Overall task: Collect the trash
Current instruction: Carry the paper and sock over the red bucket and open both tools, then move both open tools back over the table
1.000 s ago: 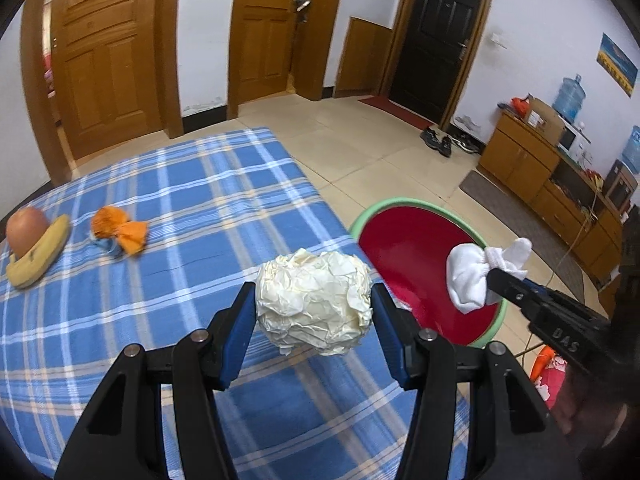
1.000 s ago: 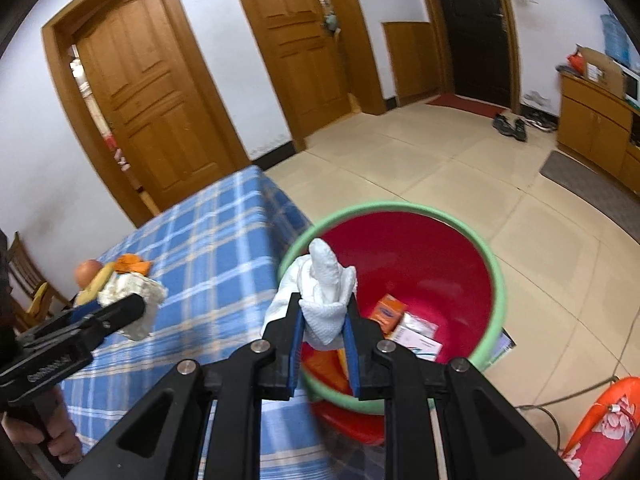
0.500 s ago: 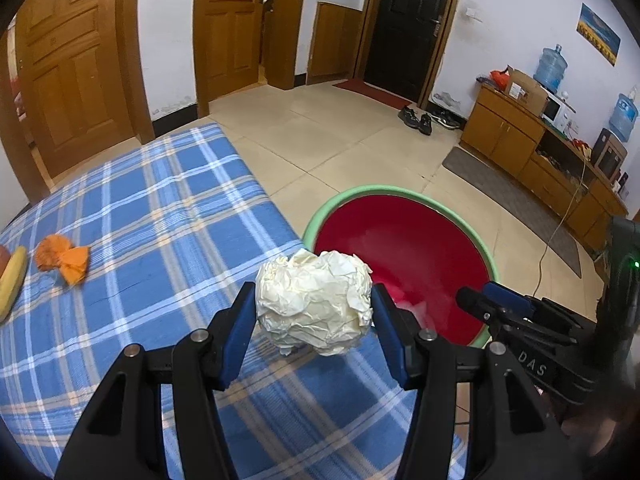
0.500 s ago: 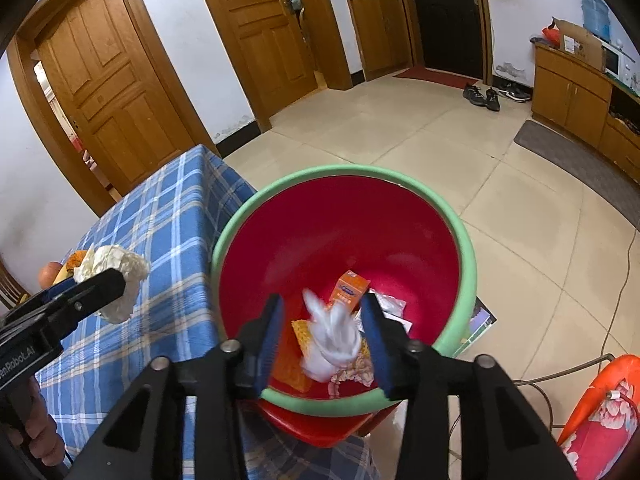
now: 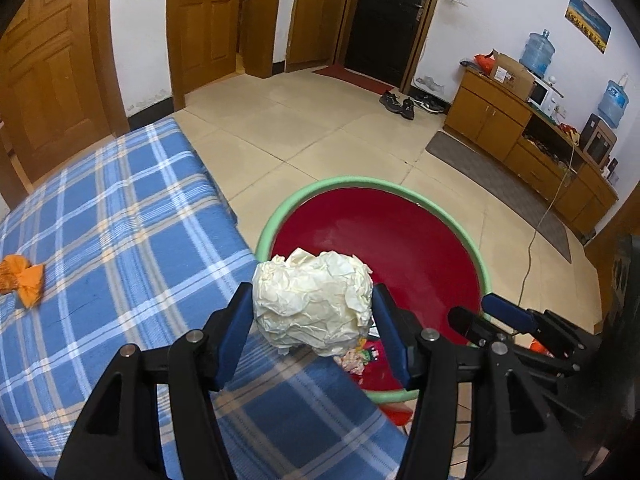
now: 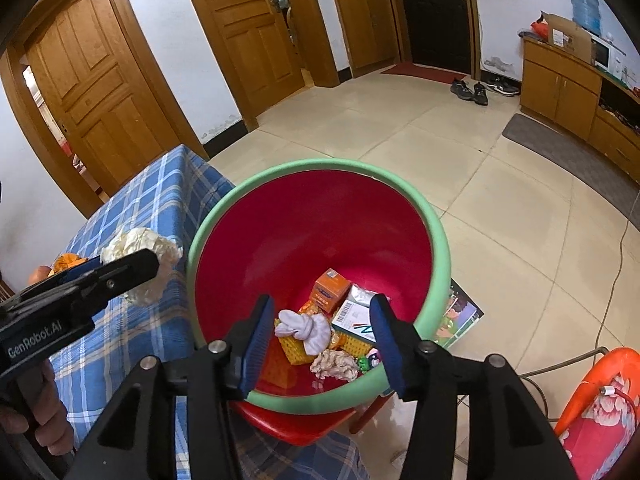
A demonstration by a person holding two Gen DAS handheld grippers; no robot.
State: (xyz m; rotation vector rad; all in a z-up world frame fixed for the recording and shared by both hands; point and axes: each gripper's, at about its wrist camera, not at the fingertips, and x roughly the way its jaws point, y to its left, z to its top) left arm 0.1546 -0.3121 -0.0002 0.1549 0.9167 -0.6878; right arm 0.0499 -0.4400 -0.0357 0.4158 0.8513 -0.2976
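Note:
My left gripper (image 5: pixel 312 320) is shut on a crumpled cream paper ball (image 5: pixel 314 300) and holds it at the table's right edge, beside the red bin with a green rim (image 5: pixel 478 256). The ball also shows in the right wrist view (image 6: pixel 140 248). My right gripper (image 6: pixel 322 320) is open and empty above the bin (image 6: pixel 440 248). A white cloth wad (image 6: pixel 306 328) lies in the bin among an orange box (image 6: pixel 330 290) and other trash. An orange scrap (image 5: pixel 24 276) lies on the blue plaid tablecloth (image 5: pixel 120 240).
The bin sits on a red stool (image 6: pixel 296 428) beside the table. An orange flowered chair (image 6: pixel 592 412) stands at the right. A cable (image 5: pixel 536 220) runs over the tiled floor. Wooden cabinets (image 5: pixel 532 136) line the right wall.
My right gripper opened and the white cloth wad fell into the bin. My left gripper carried the paper ball rightward to the bin's edge.

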